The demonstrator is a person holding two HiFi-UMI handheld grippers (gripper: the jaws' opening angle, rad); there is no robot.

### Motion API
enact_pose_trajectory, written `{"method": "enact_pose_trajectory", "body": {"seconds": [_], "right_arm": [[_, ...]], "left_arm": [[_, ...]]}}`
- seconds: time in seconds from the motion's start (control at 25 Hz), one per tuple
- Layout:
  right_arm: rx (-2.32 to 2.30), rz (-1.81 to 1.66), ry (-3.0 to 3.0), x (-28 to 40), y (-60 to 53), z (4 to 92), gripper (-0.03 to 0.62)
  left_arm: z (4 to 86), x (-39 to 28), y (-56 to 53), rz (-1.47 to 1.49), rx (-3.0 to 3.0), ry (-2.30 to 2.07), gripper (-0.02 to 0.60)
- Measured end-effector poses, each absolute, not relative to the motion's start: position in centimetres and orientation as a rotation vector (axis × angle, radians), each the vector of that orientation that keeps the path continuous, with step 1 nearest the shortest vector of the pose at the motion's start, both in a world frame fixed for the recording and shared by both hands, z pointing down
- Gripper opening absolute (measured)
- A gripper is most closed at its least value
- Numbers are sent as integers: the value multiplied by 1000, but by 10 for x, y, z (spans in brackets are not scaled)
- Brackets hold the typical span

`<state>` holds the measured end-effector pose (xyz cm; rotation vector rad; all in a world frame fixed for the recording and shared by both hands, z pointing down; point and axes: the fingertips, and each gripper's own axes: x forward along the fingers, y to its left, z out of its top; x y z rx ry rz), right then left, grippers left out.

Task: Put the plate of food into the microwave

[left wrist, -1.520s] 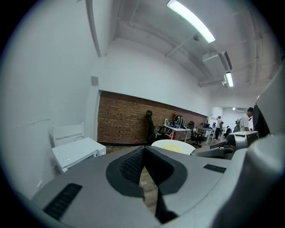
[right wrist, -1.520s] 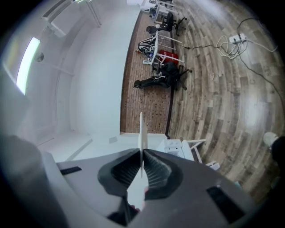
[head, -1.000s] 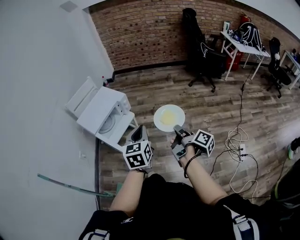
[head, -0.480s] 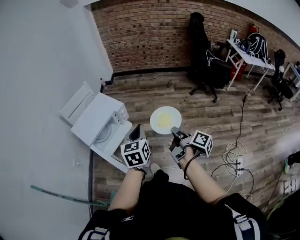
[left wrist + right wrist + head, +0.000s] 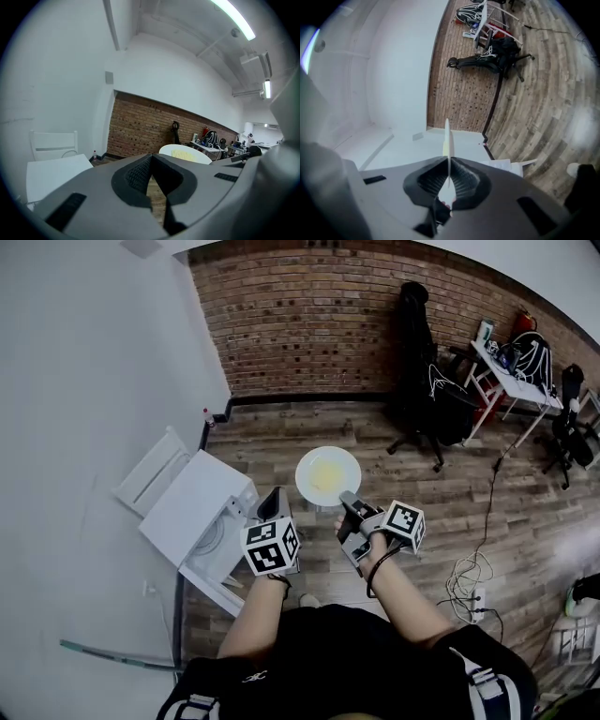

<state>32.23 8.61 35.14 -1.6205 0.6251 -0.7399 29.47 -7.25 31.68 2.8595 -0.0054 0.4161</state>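
White plate (image 5: 328,475) carrying pale yellow food (image 5: 329,473); white microwave (image 5: 192,517) at its eight o'clock; red-brown brick wall (image 5: 309,324) at twelve; grey-brown plank floor (image 5: 525,512); black chair (image 5: 427,381); black-and-white square markers on the dark grey left gripper (image 5: 273,502) and right gripper (image 5: 349,500)

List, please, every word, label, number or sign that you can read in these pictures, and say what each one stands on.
No text can be read in any view.
Marker cubes: black-and-white square patterns only, no letters or numbers.
White mark on the person's black top: too small to read.
Microwave and plate: no print shows.
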Motion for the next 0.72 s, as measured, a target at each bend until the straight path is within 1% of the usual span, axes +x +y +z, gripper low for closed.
{"method": "enact_pose_trajectory", "body": {"seconds": [0.16, 0.28, 0.48, 0.72], "right_arm": [[-1585, -778, 653, 357, 55, 355, 27], [-1564, -829, 682, 371, 26, 360, 26], [-1532, -903, 746, 394, -18, 361, 26], [-1444, -1136, 897, 408, -94, 381, 26]], "left_arm": [[318, 318, -104, 404, 2855, -81, -2], [321, 321, -131, 402, 2842, -157, -2], [324, 311, -172, 395, 2812, -345, -2], [344, 281, -226, 381, 2683, -689, -2]]}}
